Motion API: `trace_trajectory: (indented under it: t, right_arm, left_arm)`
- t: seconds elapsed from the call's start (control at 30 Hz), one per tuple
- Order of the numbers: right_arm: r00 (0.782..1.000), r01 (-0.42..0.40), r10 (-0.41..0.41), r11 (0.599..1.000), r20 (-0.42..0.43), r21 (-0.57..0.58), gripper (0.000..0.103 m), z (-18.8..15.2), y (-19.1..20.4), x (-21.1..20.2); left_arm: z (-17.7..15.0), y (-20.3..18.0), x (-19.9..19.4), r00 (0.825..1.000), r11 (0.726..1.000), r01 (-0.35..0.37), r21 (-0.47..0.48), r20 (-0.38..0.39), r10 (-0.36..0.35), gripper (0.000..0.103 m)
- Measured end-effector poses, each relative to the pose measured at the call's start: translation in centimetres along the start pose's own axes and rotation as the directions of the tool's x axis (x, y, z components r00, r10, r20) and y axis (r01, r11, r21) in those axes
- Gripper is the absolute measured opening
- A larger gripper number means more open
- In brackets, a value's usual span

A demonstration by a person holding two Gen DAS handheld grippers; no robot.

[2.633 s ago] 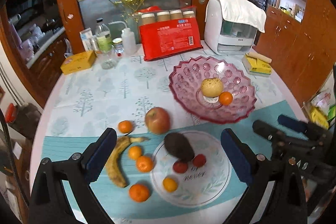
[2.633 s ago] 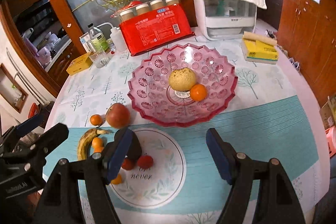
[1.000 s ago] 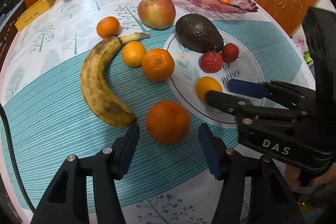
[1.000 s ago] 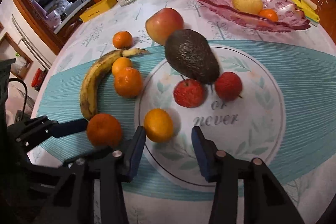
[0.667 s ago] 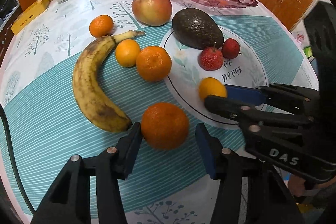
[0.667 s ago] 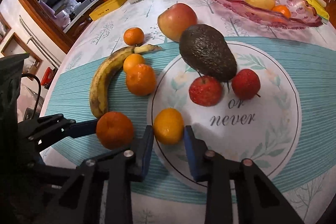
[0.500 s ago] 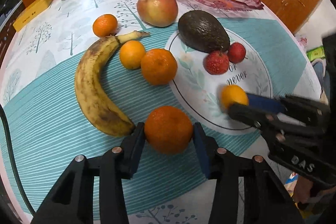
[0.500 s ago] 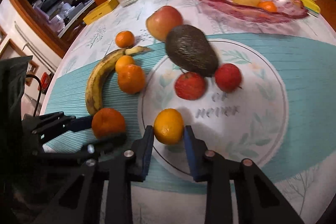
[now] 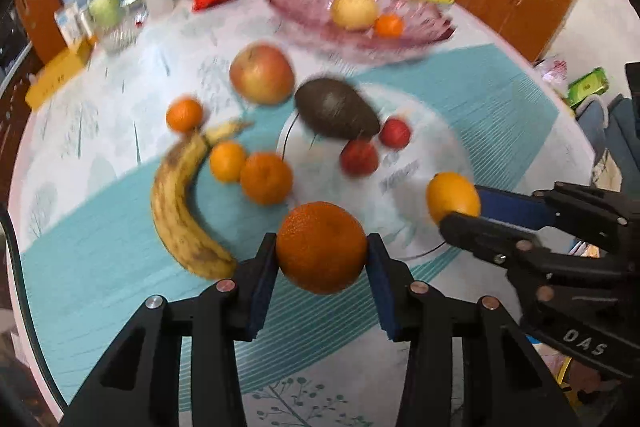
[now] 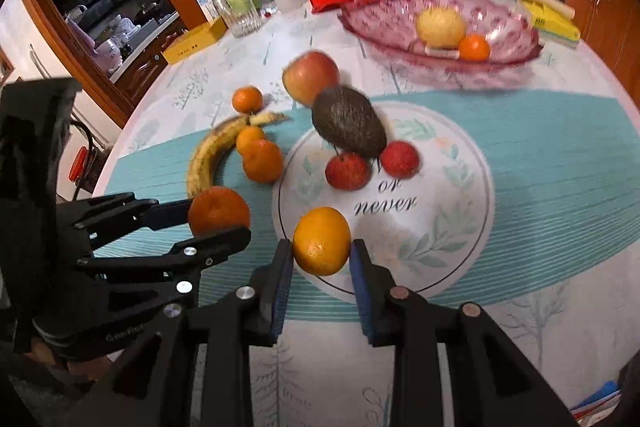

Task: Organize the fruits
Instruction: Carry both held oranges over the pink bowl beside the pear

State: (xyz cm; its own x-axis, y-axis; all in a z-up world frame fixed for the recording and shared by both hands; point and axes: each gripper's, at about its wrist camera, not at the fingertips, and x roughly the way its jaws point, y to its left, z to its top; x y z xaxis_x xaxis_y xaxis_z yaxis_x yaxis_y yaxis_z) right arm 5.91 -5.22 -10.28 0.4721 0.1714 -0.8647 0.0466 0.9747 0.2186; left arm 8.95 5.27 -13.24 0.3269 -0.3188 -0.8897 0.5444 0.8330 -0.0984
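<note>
Gripping a round, dimpled orange [image 9: 321,247] between its blue pads, the left gripper [image 9: 322,259] fills the lower middle of its own view; its jaws are closing, pads pressed against the fruit's sides. The right gripper [image 10: 322,259] is clamped the same way on a smaller, smoother, yellower orange [image 10: 322,241], low in the centre of the right wrist view. Both fruits sit clear of the cloth below them.

Beneath them lies a teal striped tablecloth [image 10: 540,163] with a white printed round panel [image 10: 432,227] bearing leaf sprigs and the word "never". On that panel, mid-frame, rest a dark, pebbled, pear-shaped avocado [image 10: 348,125] and two bumpy red lychees [image 10: 347,171], touching it. Left of the panel a curved, brown-spotted banana [image 10: 212,151] lies beside two small tangerines [image 10: 262,159]; another tangerine [image 10: 247,99] sits apart above the banana's tip. A smooth red-yellow apple [image 10: 311,78] stands just behind the avocado.

At the upper right, a scalloped pink glass bowl [image 10: 508,27] holds a rough yellow pear [image 10: 440,27] and a small orange fruit [image 10: 474,47], touching.
</note>
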Motion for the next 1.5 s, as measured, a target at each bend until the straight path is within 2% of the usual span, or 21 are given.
trace_trajectory:
  t: [0.37, 0.5, 0.7, 0.87, 1.07, 1.3, 1.5]
  right_arm:
    - [0.985, 0.093, -0.086, 0.995, 0.153, -0.04, 0.029, 5.1, -0.4, -7.6]
    - [0.975, 0.092, -0.077, 0.994, 0.208, -0.064, 0.029, 8.4, -1.5, -9.3]
    - [0.961, 0.079, -0.055, 0.994, 0.271, -0.079, 0.029, 15.3, -5.2, -9.3]
    - [0.962, 0.077, -0.054, 0.994, 0.266, -0.077, 0.029, 20.2, -8.7, -6.3]
    - [0.979, 0.088, -0.067, 0.991, 0.194, -0.103, 0.029, 23.8, -12.3, -0.4]
    - [0.995, 0.069, -0.058, 0.987, 0.081, -0.144, 0.029, 23.6, -14.3, 5.8]
    - [0.999, 0.041, -0.039, 0.983, 0.017, -0.179, 0.029, 23.4, -14.7, 9.0]
  left_arm:
    - [6.7, -1.3, -6.7, 0.99, 1.0, -0.026, -0.017, 0.137, 0.028, 0.042]
    - [10.3, -1.8, -8.2, 0.981, 0.997, -0.055, -0.055, 0.185, 0.064, 0.042]
    - [16.0, -2.3, -8.3, 0.968, 0.986, -0.128, -0.102, 0.203, 0.147, 0.042]
    - [20.7, -2.3, -5.5, 0.957, 0.972, -0.179, -0.153, 0.203, 0.209, 0.042]
    - [24.7, -1.5, 1.5, 0.96, 0.949, -0.217, -0.228, 0.127, 0.25, 0.042]
    - [25.3, -0.5, 7.4, 0.96, 0.931, -0.255, -0.262, 0.044, 0.275, 0.042]
    - [24.8, 0.1, 10.3, 0.959, 0.924, -0.271, -0.269, 0.003, 0.283, 0.042]
